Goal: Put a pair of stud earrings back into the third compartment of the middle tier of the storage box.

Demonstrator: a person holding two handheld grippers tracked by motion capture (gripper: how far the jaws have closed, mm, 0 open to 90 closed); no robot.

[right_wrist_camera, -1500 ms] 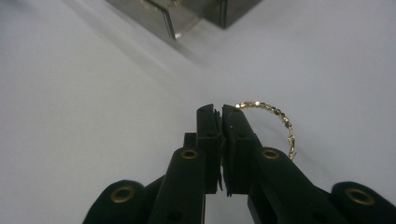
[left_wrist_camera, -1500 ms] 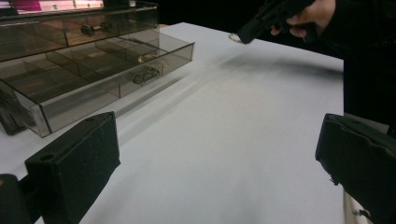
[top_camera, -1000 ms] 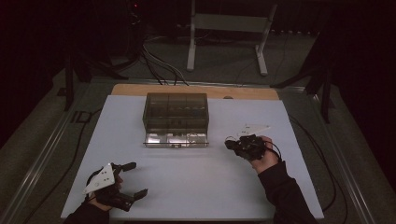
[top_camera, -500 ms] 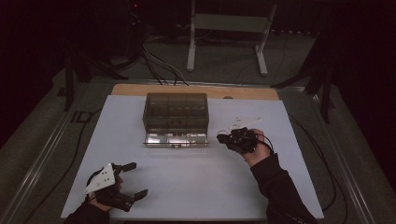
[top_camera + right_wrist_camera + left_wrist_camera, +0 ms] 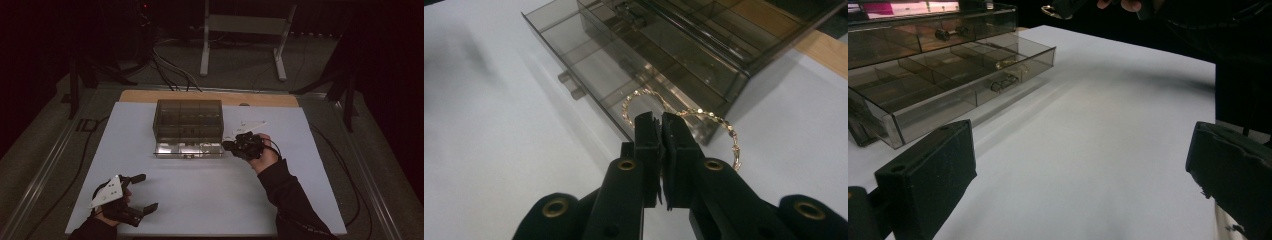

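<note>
Our right claw (image 5: 660,125) is pinched shut on a thin gold chain bracelet (image 5: 704,117), which loops out to both sides of the pads and hangs free past the tips. In the high view we see that right claw (image 5: 235,145) just off the right end of the smoky plastic drawer box (image 5: 189,120), whose bottom drawer (image 5: 189,149) is pulled out toward the near side of the bench (image 5: 210,200).

What the next move turns on, as we read it, is that the open drawer lies to the left of the claw and a little below it. In the right claw's own view the drawer (image 5: 589,70) stretches away from the tips, with its right-hand corner almost under the bracelet. Its long axis runs left to right across the bench and dividers cut it into compartments, so the nearest compartment is the rightmost one. We cannot tell whether the chain already touches the drawer wall.

Our left claw (image 5: 137,192) rests at the near left of the bench, jaws spread wide with nothing between them, well apart from the box. The right hand is plainly the nearer one to the drawer.
</note>
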